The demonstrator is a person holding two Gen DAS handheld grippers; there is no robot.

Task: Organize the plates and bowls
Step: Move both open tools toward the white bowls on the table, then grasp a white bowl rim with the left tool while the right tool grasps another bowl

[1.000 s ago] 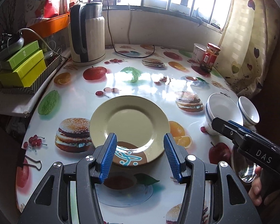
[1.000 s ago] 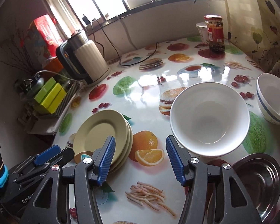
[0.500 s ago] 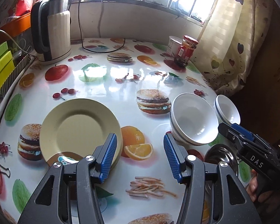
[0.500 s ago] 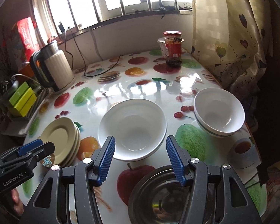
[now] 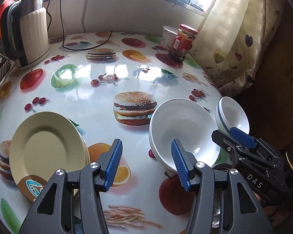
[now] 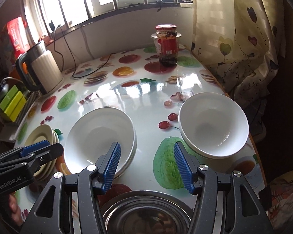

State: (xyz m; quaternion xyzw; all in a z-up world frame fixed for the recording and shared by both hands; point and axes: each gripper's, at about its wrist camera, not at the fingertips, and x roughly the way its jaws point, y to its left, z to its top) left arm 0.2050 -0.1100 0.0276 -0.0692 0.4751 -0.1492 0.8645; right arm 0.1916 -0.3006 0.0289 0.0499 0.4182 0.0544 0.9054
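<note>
Glossy printed covering on the tabletop point(image 5: 99, 89), mirroring window light. Smooth glazed white on the stacked bowls point(image 6: 99, 136) at 9 o'clock of the right tool point(image 6: 145, 167); same sheen on the smaller bowls point(image 6: 213, 124) at 1 o'clock. Matt cream on the plates point(image 5: 46, 148). Brushed metal on the basin point(image 6: 146, 212). Ribbed blue pads point(image 5: 113, 165), matt black plastic frame on the left tool point(image 5: 145, 164). Glass jar point(image 6: 167, 46), thin cloth curtain point(image 6: 234, 39).

- Cream plates point(image 5: 46, 148) sit stacked flat at the counter's left edge, a brown-and-blue motif on the top rim.
- Big white bowls point(image 6: 99, 138), nested, upright, mid-counter.
- Smaller white bowls point(image 6: 213, 122) nested to the right, apart from them.
- Steel bowl point(image 6: 146, 212) upright at the near edge.
</note>
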